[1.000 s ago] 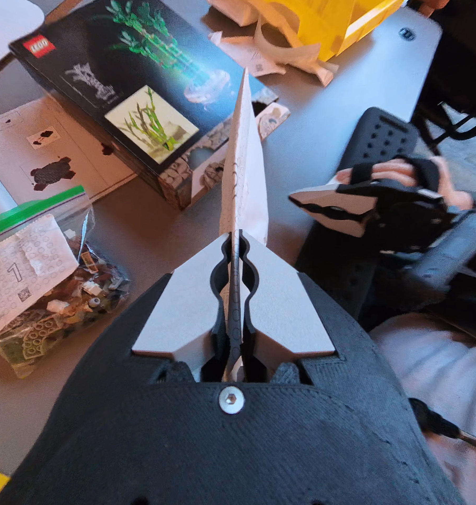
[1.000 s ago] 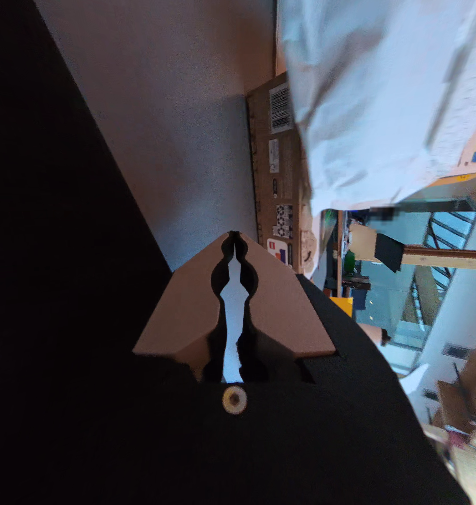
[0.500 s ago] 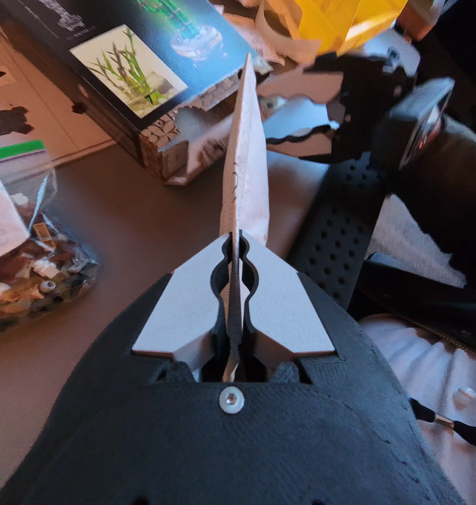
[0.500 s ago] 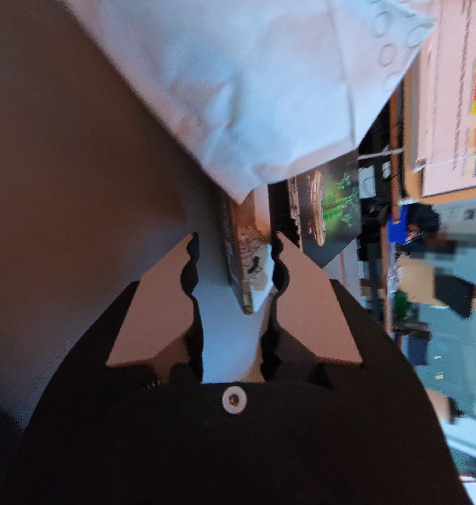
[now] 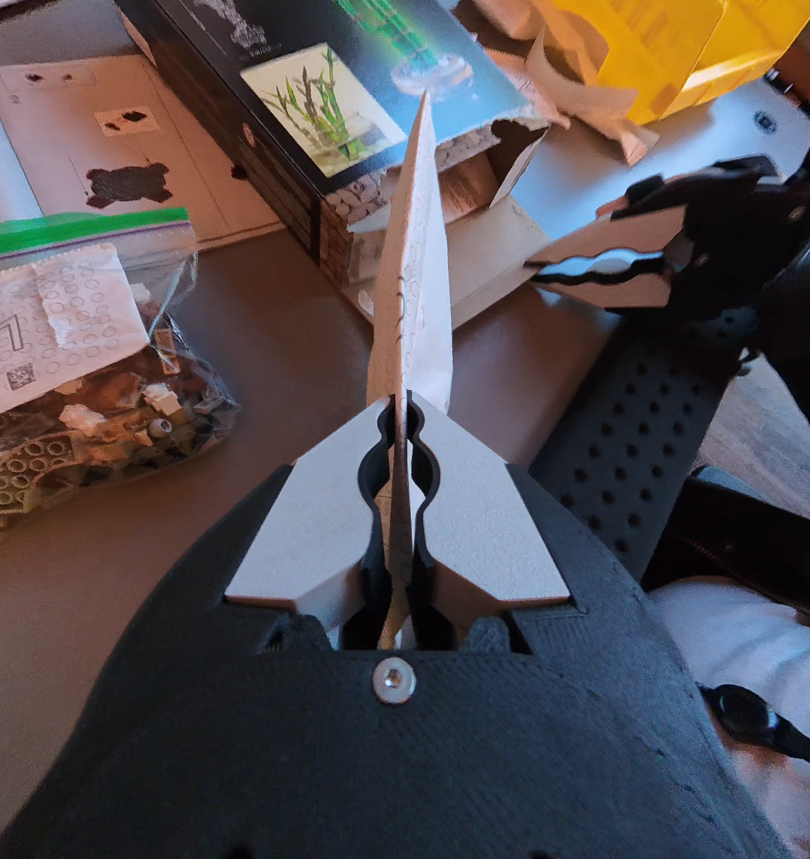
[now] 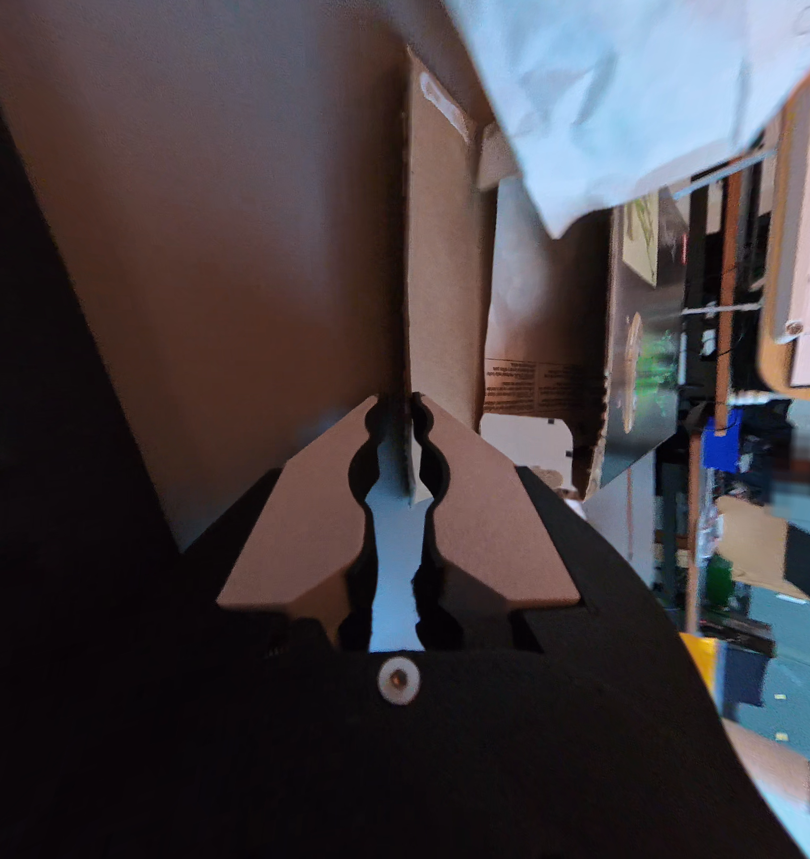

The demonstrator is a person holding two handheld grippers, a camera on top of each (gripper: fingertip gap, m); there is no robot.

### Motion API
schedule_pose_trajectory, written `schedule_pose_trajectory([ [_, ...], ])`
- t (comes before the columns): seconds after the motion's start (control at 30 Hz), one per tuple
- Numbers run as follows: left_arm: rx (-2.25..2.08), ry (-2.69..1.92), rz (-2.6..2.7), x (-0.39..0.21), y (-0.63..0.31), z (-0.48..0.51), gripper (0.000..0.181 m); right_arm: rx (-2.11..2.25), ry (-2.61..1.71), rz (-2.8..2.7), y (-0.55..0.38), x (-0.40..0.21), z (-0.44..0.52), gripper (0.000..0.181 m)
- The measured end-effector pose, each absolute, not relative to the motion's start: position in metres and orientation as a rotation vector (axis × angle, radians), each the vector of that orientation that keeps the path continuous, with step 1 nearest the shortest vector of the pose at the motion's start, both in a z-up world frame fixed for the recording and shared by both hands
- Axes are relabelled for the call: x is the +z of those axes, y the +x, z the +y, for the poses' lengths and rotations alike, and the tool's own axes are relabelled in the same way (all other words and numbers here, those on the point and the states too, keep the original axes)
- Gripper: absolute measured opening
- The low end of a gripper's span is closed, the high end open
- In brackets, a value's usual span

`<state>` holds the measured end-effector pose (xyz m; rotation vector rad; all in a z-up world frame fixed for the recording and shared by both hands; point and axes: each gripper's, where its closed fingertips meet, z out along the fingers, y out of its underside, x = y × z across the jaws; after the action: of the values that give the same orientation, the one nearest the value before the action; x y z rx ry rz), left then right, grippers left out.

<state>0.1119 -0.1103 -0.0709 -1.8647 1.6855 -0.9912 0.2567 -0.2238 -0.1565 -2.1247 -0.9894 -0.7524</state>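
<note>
Left gripper: fingers clamped on a white paper bag, which stands edge-on and sticks forward past the tips, above the table.
Right gripper: turned on its side; fingers nearly together on the edge of a brown cardboard flap of the box. In the left view the same gripper sits at the flap, tips just at its edge.
Box: dark, with a plant picture on top, lying on the table with its near end torn open.
Paper bag, right view: a pale crumpled sheet fills the upper right corner.
Zip bag: clear, green-topped, full of small bricks, left of the left gripper.
Booklet: lies flat, left of the box.
Yellow bin: far right, torn paper beside it.
</note>
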Motion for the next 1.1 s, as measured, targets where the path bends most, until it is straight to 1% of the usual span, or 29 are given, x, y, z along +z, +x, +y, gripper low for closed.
schedule_pose_trajectory([
  [0.2, -0.848, -1.862, 1.753, -0.097, 0.111, -0.115, 0.0, -0.438, -2.192, -0.784, 0.254, -0.158, -0.222, 0.009],
  [0.23, -0.844, -1.857, 1.754, -0.097, 0.11, -0.115, 0.0, -0.368, -2.201, -0.759, 0.252, -0.157, -0.223, 0.012],
  [0.3, -0.852, -1.858, 1.755, -0.097, 0.11, -0.115, 0.0, -0.186, -2.179, -0.666, 0.247, -0.146, -0.22, 0.025],
  [0.37, -0.859, -1.862, 1.749, -0.098, 0.109, -0.114, 0.0, -0.086, -2.077, -0.544, 0.252, -0.118, -0.212, 0.025],
  [0.43, -0.868, -1.864, 1.743, -0.098, 0.109, -0.113, 0.0, -0.148, -1.976, -0.422, 0.275, -0.09, -0.202, 0.023],
  [0.5, -0.873, -1.863, 1.741, -0.098, 0.109, -0.113, 0.0, -0.238, -1.955, -0.461, 0.283, -0.084, -0.195, 0.02],
  [0.53, -0.874, -1.863, 1.742, -0.098, 0.109, -0.112, 0.0, -0.264, -1.97, -0.543, 0.276, -0.09, -0.193, 0.017],
  [0.6, -0.867, -1.859, 1.744, -0.099, 0.109, -0.111, 0.0, -0.39, -2.05, -0.672, 0.273, -0.111, -0.184, 0.018],
  [0.67, -0.86, -1.857, 1.746, -0.099, 0.109, -0.111, 0.0, -0.616, -2.096, -0.776, 0.281, -0.126, -0.173, 0.02],
  [0.7, -0.858, -1.855, 1.747, -0.099, 0.11, -0.11, 0.0, -0.742, -2.096, -0.827, 0.286, -0.129, -0.167, 0.024],
  [0.77, -0.854, -1.851, 1.751, -0.099, 0.11, -0.11, 0.0, -0.855, -2.114, -0.929, 0.287, -0.142, -0.157, 0.03],
  [0.83, -0.847, -1.845, 1.755, -0.1, 0.11, -0.11, 0.0, -0.874, -2.112, -0.953, 0.284, -0.149, -0.146, 0.022],
  [1.03, -0.85, -1.835, 1.762, -0.1, 0.111, -0.111, 0.0, -0.938, -2.093, -0.97, 0.279, -0.151, -0.126, 0.017],
  [1.1, -0.862, -1.835, 1.757, -0.099, 0.111, -0.111, 0.0, -0.951, -2.119, -0.961, 0.282, -0.156, -0.125, 0.004],
])
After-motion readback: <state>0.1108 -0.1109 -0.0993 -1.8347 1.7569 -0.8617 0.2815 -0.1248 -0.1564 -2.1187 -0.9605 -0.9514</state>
